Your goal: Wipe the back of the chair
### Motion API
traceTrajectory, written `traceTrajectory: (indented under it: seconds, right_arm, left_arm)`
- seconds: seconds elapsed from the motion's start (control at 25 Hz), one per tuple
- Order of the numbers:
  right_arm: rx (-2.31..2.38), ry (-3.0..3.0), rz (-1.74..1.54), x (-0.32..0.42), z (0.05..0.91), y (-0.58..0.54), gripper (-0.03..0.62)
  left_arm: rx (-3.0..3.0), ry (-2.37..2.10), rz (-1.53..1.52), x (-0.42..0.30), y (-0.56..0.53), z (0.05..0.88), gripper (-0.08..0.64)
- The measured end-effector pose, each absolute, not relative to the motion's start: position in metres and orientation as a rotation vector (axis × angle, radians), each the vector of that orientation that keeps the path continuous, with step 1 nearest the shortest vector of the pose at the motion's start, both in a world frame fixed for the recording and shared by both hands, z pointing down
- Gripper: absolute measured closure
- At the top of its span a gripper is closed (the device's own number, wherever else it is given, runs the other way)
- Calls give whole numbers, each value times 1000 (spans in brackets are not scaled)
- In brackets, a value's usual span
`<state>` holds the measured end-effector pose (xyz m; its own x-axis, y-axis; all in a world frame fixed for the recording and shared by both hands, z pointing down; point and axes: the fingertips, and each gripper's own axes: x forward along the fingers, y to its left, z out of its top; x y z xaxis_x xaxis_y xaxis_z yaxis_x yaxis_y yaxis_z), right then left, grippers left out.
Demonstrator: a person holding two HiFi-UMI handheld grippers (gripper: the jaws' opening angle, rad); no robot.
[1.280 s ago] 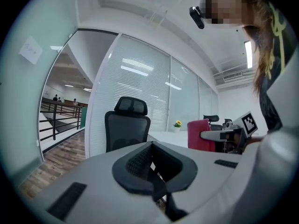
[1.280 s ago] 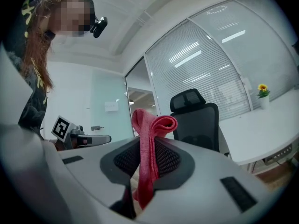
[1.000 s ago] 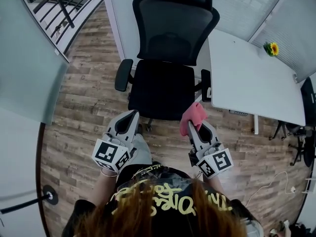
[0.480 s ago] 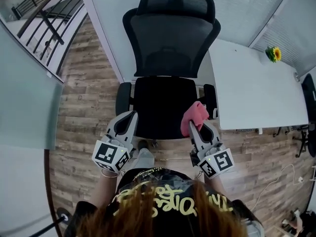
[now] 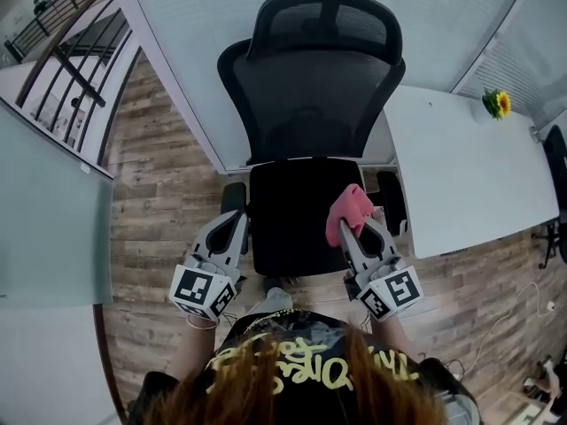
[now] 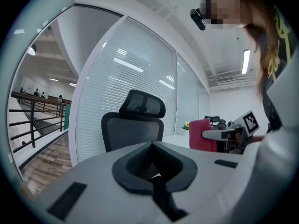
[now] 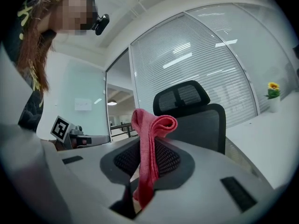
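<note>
Not yet wiping; whole job left.
Right gripper (image 5: 355,227) clenches pink cloth (image 5: 348,208), chair back (image 5: 310,96) ahead, apparently untouched; left gripper (image 5: 237,222) closed, empty.

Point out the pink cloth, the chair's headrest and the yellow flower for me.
pink cloth (image 5: 348,211): head view, on its bunched upper fold.
headrest (image 5: 321,23): head view, middle of the mesh panel.
yellow flower (image 5: 502,104): head view, on the bloom.

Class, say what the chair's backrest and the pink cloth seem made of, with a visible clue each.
Backrest: probably black mesh in a plastic frame; a darker shape shows through. Pink cloth: soft matte fabric, folding limply in the right gripper.
</note>
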<state>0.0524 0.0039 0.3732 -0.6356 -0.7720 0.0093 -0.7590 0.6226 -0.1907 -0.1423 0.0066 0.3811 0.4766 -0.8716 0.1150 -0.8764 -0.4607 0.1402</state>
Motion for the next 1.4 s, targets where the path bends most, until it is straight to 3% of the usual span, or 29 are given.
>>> traceTrajectory:
  seconds: [0.4, 0.72, 1.4]
  right_arm:
    - [-1388, 2746, -283, 21, 386, -26, 522]
    - [-1465, 2748, -200, 50, 379, -54, 522]
    - [-1524, 2544, 481, 156, 211, -247, 522]
  left_arm:
    - [2541, -1387, 59, -163, -31, 412, 568]
    - [2544, -1330, 42, -140, -54, 417, 568]
    - [2437, -1662, 4, -101, -111, 378, 568]
